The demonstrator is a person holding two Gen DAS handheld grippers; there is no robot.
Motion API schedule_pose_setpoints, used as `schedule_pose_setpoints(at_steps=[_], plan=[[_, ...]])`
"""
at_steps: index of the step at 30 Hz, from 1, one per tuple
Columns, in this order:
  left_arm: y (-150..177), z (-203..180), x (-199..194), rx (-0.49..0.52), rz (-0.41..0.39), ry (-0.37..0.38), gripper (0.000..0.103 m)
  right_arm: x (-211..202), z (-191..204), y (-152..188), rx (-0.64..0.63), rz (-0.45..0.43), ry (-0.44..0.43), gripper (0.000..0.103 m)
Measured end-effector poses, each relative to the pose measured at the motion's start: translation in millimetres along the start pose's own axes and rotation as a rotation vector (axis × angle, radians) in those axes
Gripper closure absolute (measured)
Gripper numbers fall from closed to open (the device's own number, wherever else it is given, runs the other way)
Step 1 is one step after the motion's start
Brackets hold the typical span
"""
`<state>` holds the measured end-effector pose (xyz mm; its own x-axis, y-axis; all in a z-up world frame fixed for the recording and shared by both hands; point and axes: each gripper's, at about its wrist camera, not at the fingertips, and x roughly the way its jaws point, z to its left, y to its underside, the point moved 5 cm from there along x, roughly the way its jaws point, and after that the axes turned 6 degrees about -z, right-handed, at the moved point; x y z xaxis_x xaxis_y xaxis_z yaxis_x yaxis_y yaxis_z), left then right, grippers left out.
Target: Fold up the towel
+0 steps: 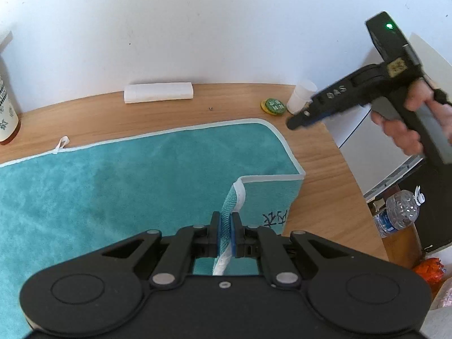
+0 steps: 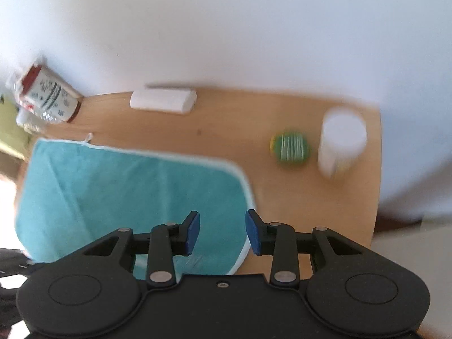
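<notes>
A teal towel (image 1: pixel 118 175) with white piping lies spread on the wooden table (image 1: pixel 325 175). Its near right corner is lifted and turned over, showing a dark embroidered mark. My left gripper (image 1: pixel 225 226) is shut on that lifted edge, the cloth pinched between its blue pads. In the left wrist view my right gripper (image 1: pixel 296 123) hovers in a hand above the table's far right, off the towel. In the right wrist view the right gripper (image 2: pixel 222 233) stands open over the towel's (image 2: pixel 127 195) right edge, with nothing between its fingers.
At the back of the table lie a white folded cloth (image 1: pixel 158 92), a green-and-yellow lid (image 1: pixel 274 106) and a white cup (image 1: pixel 301 96). A patterned bottle (image 1: pixel 7 107) stands far left. A plastic water bottle (image 1: pixel 399 212) sits beyond the table's right edge.
</notes>
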<state>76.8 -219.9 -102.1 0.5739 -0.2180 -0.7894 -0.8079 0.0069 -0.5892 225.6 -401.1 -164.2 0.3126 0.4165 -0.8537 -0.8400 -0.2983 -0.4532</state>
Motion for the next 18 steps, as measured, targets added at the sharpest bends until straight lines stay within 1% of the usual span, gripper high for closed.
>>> schedule_pose_setpoints(at_steps=[3, 5, 11, 13, 14, 16, 18], plan=[[-2, 4, 1, 0.003, 0.005, -0.015, 0.097, 20, 5, -7, -0.088, -0.002, 0.01, 0.063], [-3, 6, 0, 0.004, 0.009, -0.021, 0.097, 36, 8, -9, -0.142, 0.03, 0.035, 0.063], [-10, 17, -4, -0.017, 0.001, -0.051, 0.097, 54, 1, -11, -0.169, 0.083, 0.029, 0.063], [-11, 20, -4, -0.025, -0.002, -0.057, 0.097, 55, -2, -12, -0.165, 0.085, -0.004, 0.063], [-12, 21, -5, -0.029, -0.001, -0.055, 0.097, 56, -2, -13, -0.163, 0.092, -0.021, 0.066], [-12, 22, -5, -0.035, 0.0, -0.056, 0.097, 59, -4, -13, -0.151, 0.115, -0.053, 0.096], [-13, 22, -6, -0.036, 0.001, -0.058, 0.097, 59, -6, -14, -0.139, 0.112, -0.061, 0.097]])
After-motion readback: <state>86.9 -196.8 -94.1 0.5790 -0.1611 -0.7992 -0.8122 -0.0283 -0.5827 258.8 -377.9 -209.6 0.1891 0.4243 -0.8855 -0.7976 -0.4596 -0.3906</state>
